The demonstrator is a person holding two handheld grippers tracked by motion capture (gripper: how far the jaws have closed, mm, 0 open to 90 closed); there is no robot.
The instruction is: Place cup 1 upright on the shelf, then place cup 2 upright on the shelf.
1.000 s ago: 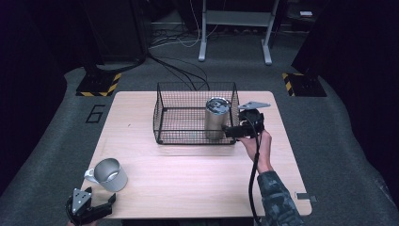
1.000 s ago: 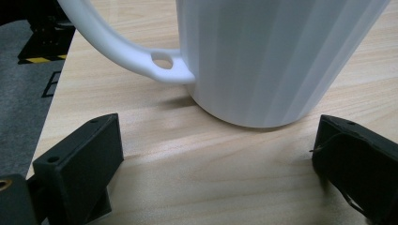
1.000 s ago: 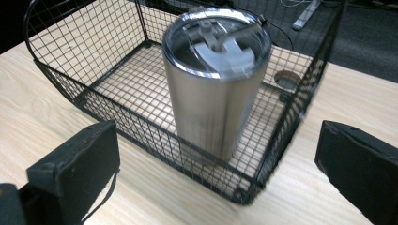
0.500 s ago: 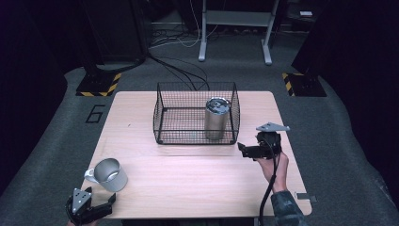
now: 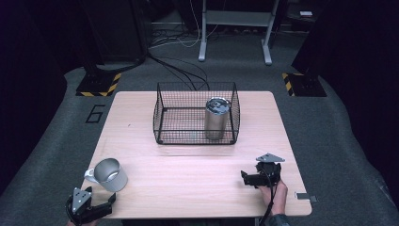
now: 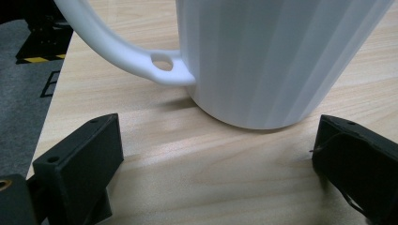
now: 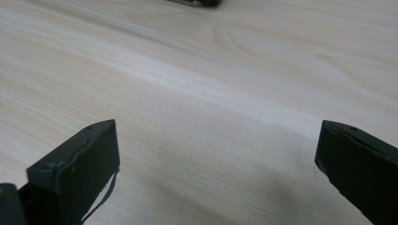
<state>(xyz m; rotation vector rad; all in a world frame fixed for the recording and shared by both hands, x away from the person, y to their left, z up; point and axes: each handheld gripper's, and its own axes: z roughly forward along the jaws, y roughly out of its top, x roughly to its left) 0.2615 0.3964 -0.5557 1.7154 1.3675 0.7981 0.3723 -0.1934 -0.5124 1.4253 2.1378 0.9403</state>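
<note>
A white mug (image 5: 109, 174) lies near the table's front left corner, its handle (image 6: 126, 47) toward the left. My left gripper (image 5: 111, 199) is just in front of it, open, the mug (image 6: 277, 61) a short way beyond its black jaws. A steel tumbler (image 5: 216, 118) with a lid stands upright in the right end of the black wire basket (image 5: 162, 117) at mid-table. My right gripper (image 5: 244, 178) rests low over the front right of the table, open, with bare wood (image 7: 211, 117) between its jaws.
The wooden table (image 5: 188, 160) is surrounded by grey carpet. A small metal bracket (image 5: 305, 196) sits at the front right edge. Cables and a metal stand (image 5: 235, 28) lie on the floor behind the table.
My right gripper has drawn back from the basket's right side toward the front right of the table, leaving the tumbler standing in the basket. The left gripper and mug have stayed put.
</note>
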